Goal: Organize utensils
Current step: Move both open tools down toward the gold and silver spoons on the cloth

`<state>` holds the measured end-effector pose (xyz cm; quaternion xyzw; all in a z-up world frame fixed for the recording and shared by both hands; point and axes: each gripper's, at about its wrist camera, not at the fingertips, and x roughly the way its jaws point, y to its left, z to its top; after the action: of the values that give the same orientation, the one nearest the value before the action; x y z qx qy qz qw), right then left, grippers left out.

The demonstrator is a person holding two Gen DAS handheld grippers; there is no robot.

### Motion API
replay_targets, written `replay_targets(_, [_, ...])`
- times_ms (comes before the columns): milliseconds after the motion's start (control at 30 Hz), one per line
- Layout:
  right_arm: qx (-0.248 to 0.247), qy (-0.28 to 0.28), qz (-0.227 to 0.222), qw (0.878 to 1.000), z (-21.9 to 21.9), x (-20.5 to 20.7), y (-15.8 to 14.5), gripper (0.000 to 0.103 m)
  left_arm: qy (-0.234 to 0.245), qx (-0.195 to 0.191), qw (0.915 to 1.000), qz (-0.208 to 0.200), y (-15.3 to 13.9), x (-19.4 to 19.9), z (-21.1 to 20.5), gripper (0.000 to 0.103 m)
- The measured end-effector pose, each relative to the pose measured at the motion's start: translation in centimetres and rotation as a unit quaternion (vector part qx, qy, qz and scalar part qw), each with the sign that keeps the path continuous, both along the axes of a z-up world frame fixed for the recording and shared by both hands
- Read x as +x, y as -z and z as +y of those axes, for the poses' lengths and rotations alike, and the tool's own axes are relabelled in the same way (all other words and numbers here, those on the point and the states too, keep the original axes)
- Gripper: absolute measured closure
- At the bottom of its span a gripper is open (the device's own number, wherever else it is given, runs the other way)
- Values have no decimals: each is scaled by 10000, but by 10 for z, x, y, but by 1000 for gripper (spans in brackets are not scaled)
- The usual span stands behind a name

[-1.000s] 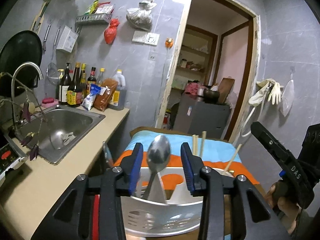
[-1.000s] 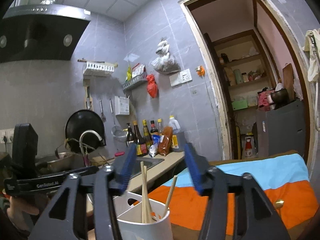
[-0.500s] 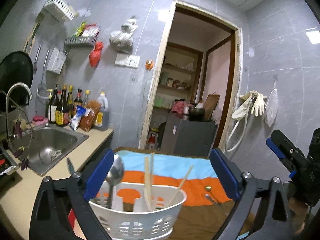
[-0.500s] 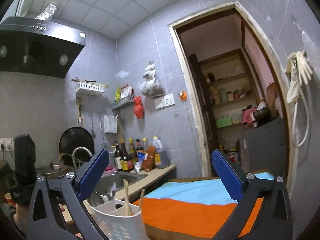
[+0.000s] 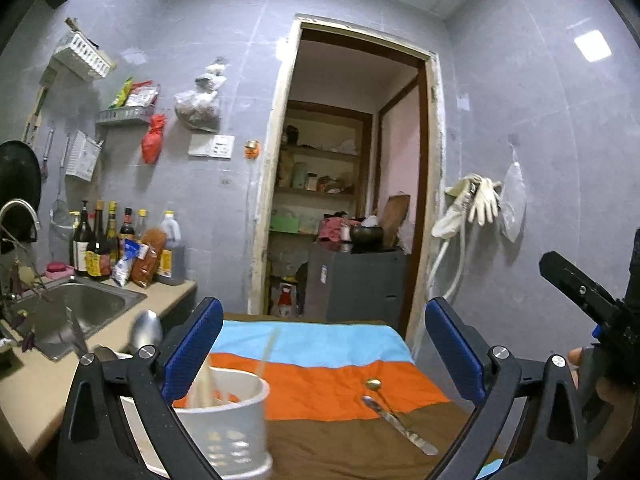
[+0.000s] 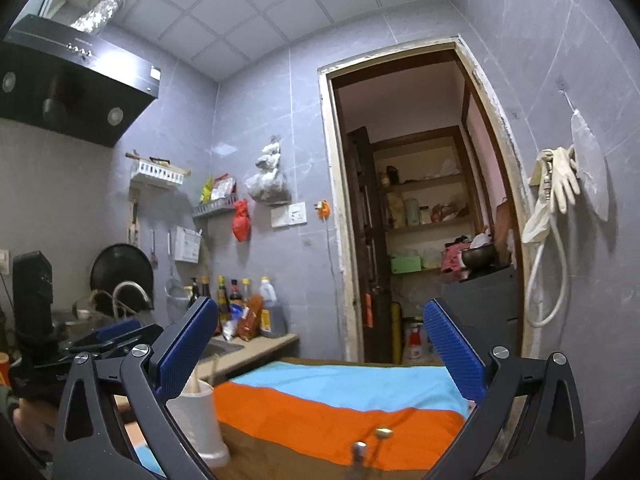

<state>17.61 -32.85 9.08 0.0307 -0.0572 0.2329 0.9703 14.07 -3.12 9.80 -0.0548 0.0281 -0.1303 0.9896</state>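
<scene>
A white slotted utensil holder (image 5: 224, 420) stands at the lower left on the striped cloth (image 5: 320, 360). It holds pale chopsticks (image 5: 204, 380), and a steel spoon (image 5: 146, 332) rises just behind it. My left gripper (image 5: 322, 354) is opening wide above the cloth, with nothing between its blue pads. A small gold spoon (image 5: 374, 384) and a silver utensil (image 5: 396, 426) lie on the cloth ahead. My right gripper (image 6: 320, 350) is open and empty; the holder (image 6: 198, 420) sits by its left finger, and the gold spoon (image 6: 382, 433) lies below.
A counter with a steel sink (image 5: 80, 308) and several sauce bottles (image 5: 104, 244) runs along the left. Straight ahead is a doorway (image 5: 340, 180) with shelves behind it. Gloves and a hose (image 5: 472, 204) hang on the right wall. A person's hand (image 5: 612, 392) shows at the right edge.
Both grippers have opened from half closed to wide and drawn back from the holder. The spoon and the chopsticks stay in it. The holder now sits at the lower left of both views.
</scene>
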Motion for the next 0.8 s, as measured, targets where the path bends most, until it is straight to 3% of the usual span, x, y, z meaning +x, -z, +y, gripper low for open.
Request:
replay_targets(267, [-20, 187, 388, 9991, -38, 20, 25, 0, 196, 241, 9989, 344, 26, 15, -37, 4])
replay_targets(467, [68, 256, 769, 9967, -56, 40, 50, 0, 263, 249, 9959, 831, 50, 36, -56, 4])
replay_targets(600, [8, 236, 1002, 9947, -61, 56, 69, 0, 292, 348, 9913, 1235, 67, 54, -69, 4])
replay_targets(733, [-67, 117, 1315, 9912, -66, 79, 86, 0, 459, 427, 9812, 1823, 82, 76, -78, 4])
replay_targets(800, [-110, 13, 1489, 9888, -67, 91, 94, 7, 514, 442, 9757, 2085, 89, 87, -81, 5])
